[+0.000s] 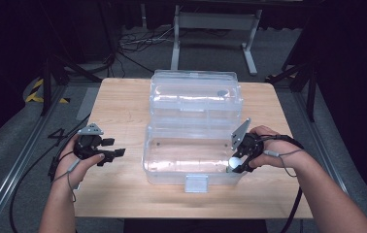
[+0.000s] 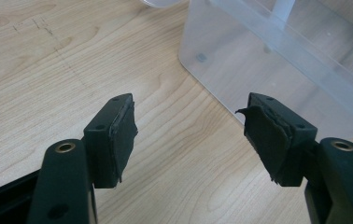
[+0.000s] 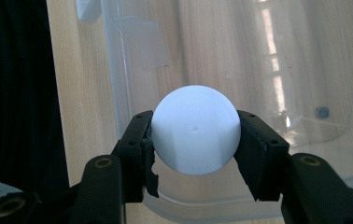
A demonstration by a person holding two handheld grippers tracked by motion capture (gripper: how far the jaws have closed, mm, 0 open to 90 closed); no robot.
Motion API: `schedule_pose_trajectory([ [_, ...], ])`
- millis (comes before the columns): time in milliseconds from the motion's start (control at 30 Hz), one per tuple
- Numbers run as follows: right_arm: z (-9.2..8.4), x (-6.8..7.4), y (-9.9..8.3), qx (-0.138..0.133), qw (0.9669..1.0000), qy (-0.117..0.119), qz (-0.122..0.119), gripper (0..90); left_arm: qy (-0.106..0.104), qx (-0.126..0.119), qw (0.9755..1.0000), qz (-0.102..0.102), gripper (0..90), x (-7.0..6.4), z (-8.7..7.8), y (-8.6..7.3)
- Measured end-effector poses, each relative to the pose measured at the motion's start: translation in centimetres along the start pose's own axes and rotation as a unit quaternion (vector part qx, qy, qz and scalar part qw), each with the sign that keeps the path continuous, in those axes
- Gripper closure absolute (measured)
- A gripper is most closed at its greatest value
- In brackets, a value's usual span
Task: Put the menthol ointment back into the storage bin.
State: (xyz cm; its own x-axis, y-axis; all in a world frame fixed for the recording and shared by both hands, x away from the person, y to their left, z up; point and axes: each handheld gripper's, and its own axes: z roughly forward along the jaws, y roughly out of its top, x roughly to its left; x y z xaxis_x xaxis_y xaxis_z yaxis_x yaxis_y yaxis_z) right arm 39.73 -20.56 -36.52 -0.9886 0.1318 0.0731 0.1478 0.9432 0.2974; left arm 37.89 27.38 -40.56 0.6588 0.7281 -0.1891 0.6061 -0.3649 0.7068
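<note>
Right gripper (image 3: 195, 140) is clamped on a white ball (image 3: 196, 135). Both pads press on its sides, one on each, ball centred between them. In the high view the same ball (image 1: 234, 162) sits at the tip of my right gripper (image 1: 237, 164), at the near right corner of the clear plastic box (image 1: 172, 165), above its rim. From the right gripper view I look down past the ball into the box (image 3: 277, 70): transparent floor, wood grain showing through, rim curving beneath my jaws. Whether the ball is just inside the wall or right over it, I cannot tell.

Left gripper (image 2: 191, 133) is wide open, nothing between the pads. It hangs over bare tabletop (image 2: 48, 70), with the box's corner (image 2: 268, 60) just ahead and to the right of the jaws, not touching. In the high view my left gripper (image 1: 111, 154) is off to the left of the box, well apart from the ball, jaws pointing toward the box.

Box lid (image 1: 196, 92) is flipped open, standing behind the tub on the far side. A latch tab (image 1: 195, 183) sticks out at the middle of the near wall. The box sits about mid-table on the light wooden table (image 1: 123, 102).
</note>
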Motion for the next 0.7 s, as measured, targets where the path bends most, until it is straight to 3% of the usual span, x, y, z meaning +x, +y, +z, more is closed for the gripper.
schedule_pose_trajectory([
  [700,1.4,-0.5,0.3,0.015,0.9998,0.012,0.002,50.3,0.001,0.001,1.0,-0.001,34.6,0.1,0.0,-0.1],
])
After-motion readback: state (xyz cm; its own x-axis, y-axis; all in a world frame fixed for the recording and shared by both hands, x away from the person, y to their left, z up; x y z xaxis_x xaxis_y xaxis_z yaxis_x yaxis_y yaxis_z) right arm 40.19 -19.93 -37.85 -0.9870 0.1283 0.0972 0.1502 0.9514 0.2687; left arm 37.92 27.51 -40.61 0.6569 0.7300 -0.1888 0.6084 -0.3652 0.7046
